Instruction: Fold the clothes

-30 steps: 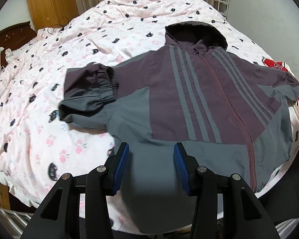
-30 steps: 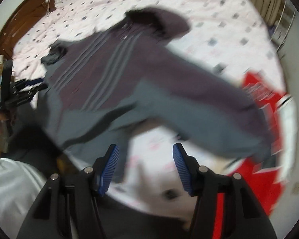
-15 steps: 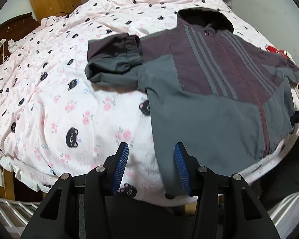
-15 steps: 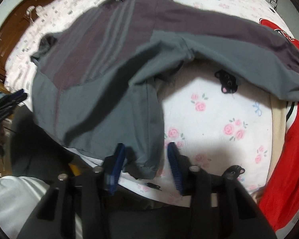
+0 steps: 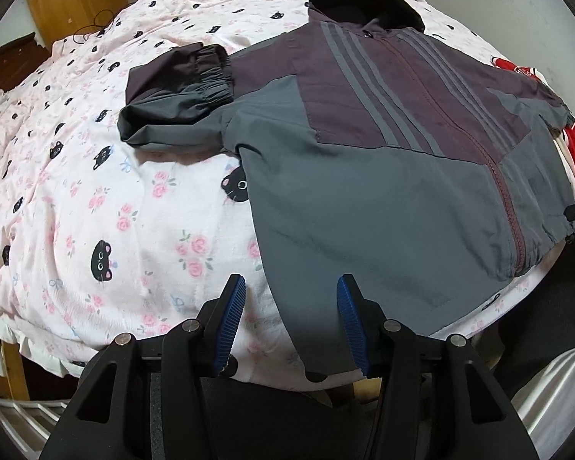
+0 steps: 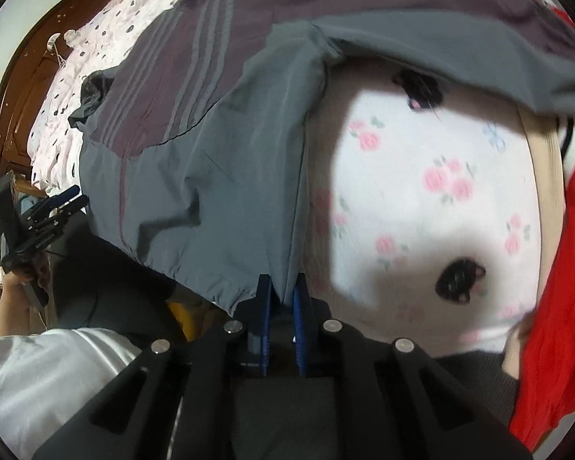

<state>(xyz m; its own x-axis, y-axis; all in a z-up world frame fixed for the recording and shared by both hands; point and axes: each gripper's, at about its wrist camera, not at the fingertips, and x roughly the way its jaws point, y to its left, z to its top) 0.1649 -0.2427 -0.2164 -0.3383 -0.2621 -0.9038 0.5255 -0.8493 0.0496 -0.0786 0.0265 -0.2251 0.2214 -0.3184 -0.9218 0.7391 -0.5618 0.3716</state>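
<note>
Home bedroom: bed point(image 5: 96, 199) with cat-print quilt, wooden headboard point(image 6: 27, 88).

The left wrist view is being taken from the near edge of the bed point(image 5: 107, 207), low over the left gripper point(image 5: 291, 318), and is being aimed across the quilt toward the hood end of the jacket point(image 5: 383, 176). The right wrist view is being taken from very near the jacket's point(image 6: 218, 176) hem, over the right gripper point(image 6: 283, 303), and is being aimed along the garment's right side. The jacket, the quilt point(image 6: 421, 207) and a red garment point(image 6: 556, 268) are being shared by both views; the left gripper point(image 6: 46, 218) is being caught at the right view's left edge.
</note>
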